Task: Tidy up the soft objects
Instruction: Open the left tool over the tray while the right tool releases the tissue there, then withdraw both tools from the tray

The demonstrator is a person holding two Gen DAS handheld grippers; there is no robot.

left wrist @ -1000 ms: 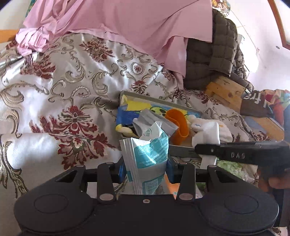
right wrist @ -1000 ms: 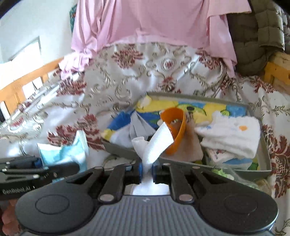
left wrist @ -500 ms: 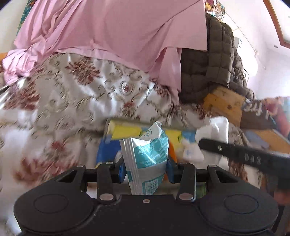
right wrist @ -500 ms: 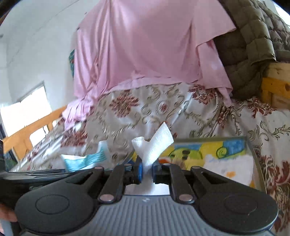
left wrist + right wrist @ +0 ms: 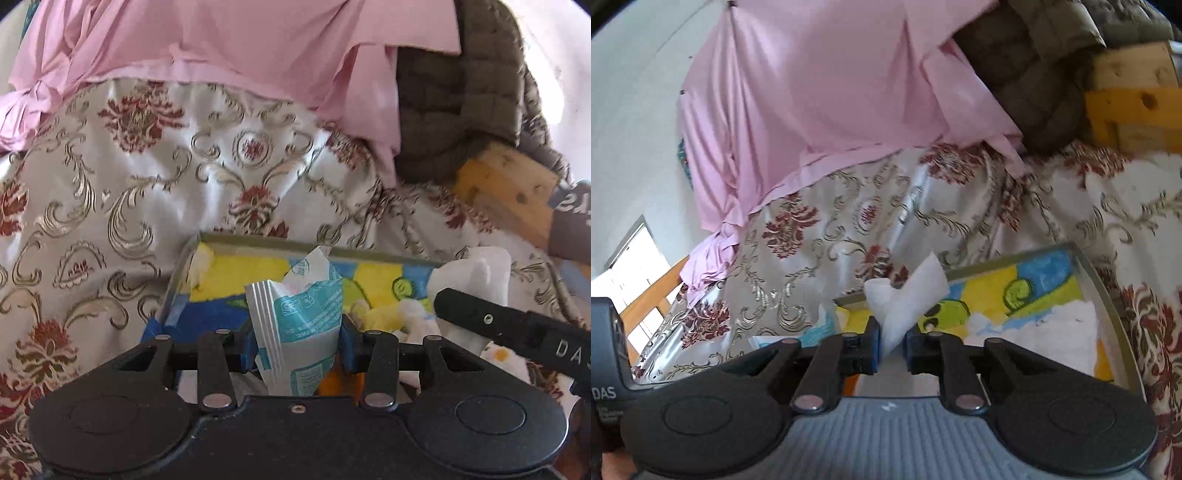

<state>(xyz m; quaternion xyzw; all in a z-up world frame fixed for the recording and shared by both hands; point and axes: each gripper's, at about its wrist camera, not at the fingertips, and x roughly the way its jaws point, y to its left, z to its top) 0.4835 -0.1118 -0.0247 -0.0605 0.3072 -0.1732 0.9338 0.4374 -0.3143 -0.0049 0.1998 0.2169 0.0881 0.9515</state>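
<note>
Left gripper (image 5: 297, 341): blue pads clamped on either side of a torn teal-and-white wet-wipe packet (image 5: 295, 317), which stands upright between them, its ripped top above the fingers and its lower end behind the gripper body. Right gripper (image 5: 892, 345): jaws narrow and opening; a strip of white cloth (image 5: 908, 299) rises from the gap between the pads and leans up and to the right; whether the pads press on it cannot be told. In the left wrist view the right gripper's black finger crosses the lower right, with the white cloth showing behind it. Beyond both grippers: a shallow grey-rimmed tray (image 5: 258, 240) (image 5: 1104, 280) resting on the bedspread, lined with a yellow, blue and green cartoon towel (image 5: 229, 280) (image 5: 1041, 280); a folded white towel (image 5: 1041, 328) lies in the tray's right part; an orange item is partly hidden under the left gripper, unidentifiable. Carrier: cream satin bedspread (image 5: 122, 192) with maroon floral and gold scroll pattern. Farther: pink sheet (image 5: 229, 40) draped over the bedspread's far edge; dark olive quilted jacket (image 5: 458, 107) to its right, over a wooden bed frame (image 5: 506, 181). Far left in the right wrist view: a window and wooden rail.
</note>
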